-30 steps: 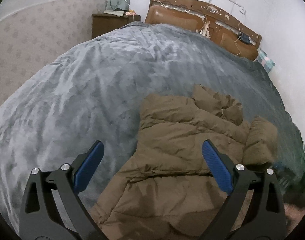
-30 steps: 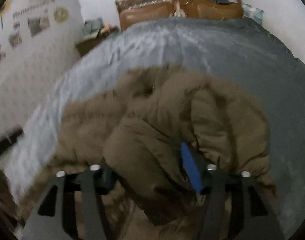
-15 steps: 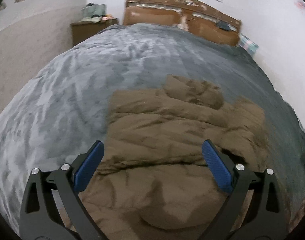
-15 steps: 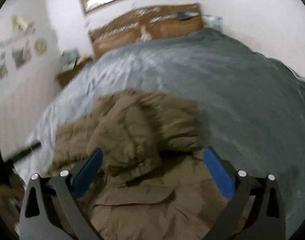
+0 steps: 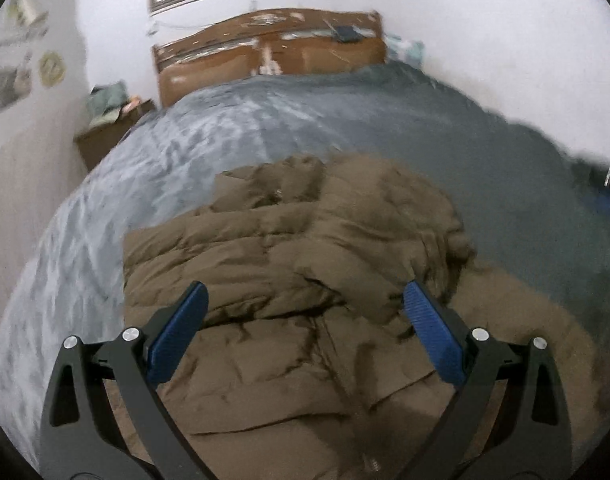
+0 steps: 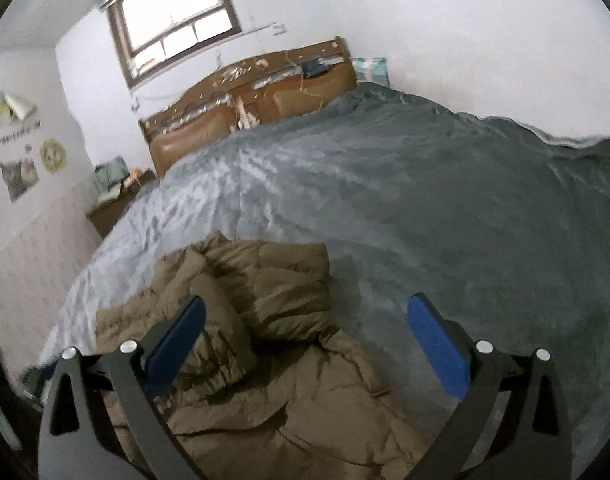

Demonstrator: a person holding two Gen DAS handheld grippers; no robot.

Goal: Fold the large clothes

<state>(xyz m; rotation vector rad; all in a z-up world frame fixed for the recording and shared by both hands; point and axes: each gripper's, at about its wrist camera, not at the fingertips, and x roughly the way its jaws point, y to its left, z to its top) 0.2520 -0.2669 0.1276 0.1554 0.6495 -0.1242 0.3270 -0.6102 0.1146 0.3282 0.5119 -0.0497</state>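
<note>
A brown puffer jacket (image 5: pixel 305 272) lies crumpled on the near part of a grey blanket-covered bed (image 5: pixel 265 120). It also shows in the right wrist view (image 6: pixel 265 360), with a folded sleeve lying across its top. My left gripper (image 5: pixel 303 332) is open and empty, hovering above the jacket's middle. My right gripper (image 6: pixel 305 340) is open and empty, above the jacket's right side and the bare blanket (image 6: pixel 425 220).
A wooden headboard (image 5: pixel 273 52) stands at the bed's far end under a window (image 6: pixel 177 24). A brown nightstand (image 5: pixel 109 132) with clutter stands at the far left. Posters hang on the left wall (image 6: pixel 21 176). The blanket stretches beyond and right of the jacket.
My right gripper let go of the jacket sleeve, opened and pulled back and up. My left gripper swung right over the jacket, staying open.
</note>
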